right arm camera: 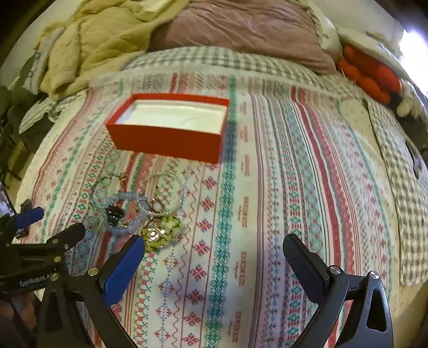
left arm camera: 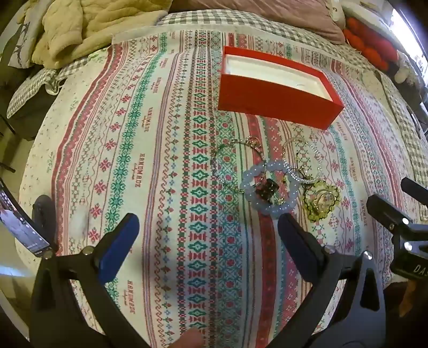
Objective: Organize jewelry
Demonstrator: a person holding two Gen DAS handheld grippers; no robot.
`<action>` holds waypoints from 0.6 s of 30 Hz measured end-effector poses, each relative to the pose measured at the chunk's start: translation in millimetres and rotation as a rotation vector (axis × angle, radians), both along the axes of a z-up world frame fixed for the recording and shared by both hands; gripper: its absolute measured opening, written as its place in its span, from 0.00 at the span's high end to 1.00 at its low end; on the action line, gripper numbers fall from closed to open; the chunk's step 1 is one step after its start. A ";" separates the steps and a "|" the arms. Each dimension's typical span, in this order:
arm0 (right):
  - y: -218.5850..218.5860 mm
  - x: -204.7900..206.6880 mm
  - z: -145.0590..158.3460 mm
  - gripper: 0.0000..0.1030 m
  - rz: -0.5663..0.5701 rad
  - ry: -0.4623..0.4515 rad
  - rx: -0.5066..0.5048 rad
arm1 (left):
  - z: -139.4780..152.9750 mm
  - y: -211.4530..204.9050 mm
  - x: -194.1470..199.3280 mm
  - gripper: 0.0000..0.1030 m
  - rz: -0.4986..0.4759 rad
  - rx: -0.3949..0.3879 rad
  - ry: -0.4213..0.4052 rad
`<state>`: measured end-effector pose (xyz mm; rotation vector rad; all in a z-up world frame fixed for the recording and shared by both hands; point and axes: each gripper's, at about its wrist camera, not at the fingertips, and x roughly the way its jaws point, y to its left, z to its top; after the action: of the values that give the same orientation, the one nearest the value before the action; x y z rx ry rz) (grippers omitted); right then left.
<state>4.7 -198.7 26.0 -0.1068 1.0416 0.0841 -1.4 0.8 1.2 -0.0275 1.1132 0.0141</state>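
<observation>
A pile of jewelry lies on the patterned bedspread: a pale blue bead bracelet (left arm camera: 270, 187) (right arm camera: 125, 211), thin gold and rhinestone hoops (left arm camera: 305, 163) (right arm camera: 171, 192), a small dark piece (left arm camera: 267, 190) (right arm camera: 115, 214) and a yellow-green flower-shaped piece (left arm camera: 321, 200) (right arm camera: 160, 233). An open red box (left arm camera: 275, 101) (right arm camera: 165, 142) with a white lining stands behind the pile. My left gripper (left arm camera: 208, 238) is open and empty, just short of the pile. My right gripper (right arm camera: 214, 257) is open and empty, to the right of the pile; its left finger is near the flower piece.
The bedspread (left arm camera: 160, 160) (right arm camera: 294, 174) covers a checked sheet. A beige quilt (left arm camera: 88, 26) (right arm camera: 93, 45) and a mauve pillow (right arm camera: 240, 24) lie at the back, red items (right arm camera: 369, 75) at the right. A phone (left arm camera: 18, 219) stands at the left edge.
</observation>
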 end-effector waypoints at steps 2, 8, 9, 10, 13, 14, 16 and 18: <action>-4.1 -6.5 9.8 0.00 0.022 -0.029 -0.006 | 3.1 0.5 -4.4 0.00 -0.001 0.006 -0.019; -3.0 14.2 -5.0 0.00 -0.029 0.107 -0.067 | 7.1 -8.5 -4.5 0.00 -0.015 0.042 -0.009; 3.5 14.8 -10.5 0.00 -0.040 0.125 -0.076 | 8.9 -8.4 -6.6 0.00 -0.017 0.032 -0.011; 3.2 15.9 -9.7 0.00 -0.049 0.139 -0.072 | 7.6 -8.1 -1.9 0.00 -0.019 0.032 0.000; 5.2 15.6 -7.1 0.00 -0.031 0.145 -0.077 | 7.6 -8.5 -2.0 0.00 -0.022 0.026 -0.004; 5.3 15.0 -6.9 0.00 -0.028 0.145 -0.078 | 8.2 -8.6 -1.9 0.00 -0.022 0.026 -0.007; 5.1 13.9 -6.0 0.00 -0.030 0.146 -0.076 | 8.7 -10.0 -1.7 0.00 -0.023 0.030 -0.008; 3.8 13.9 -5.2 0.00 -0.030 0.150 -0.076 | 7.6 -9.9 -1.7 0.00 -0.026 0.030 -0.008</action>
<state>18.6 -194.9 20.8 -0.1552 1.1963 0.0254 -3.1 -9.1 8.8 0.0141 1.1055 0.0075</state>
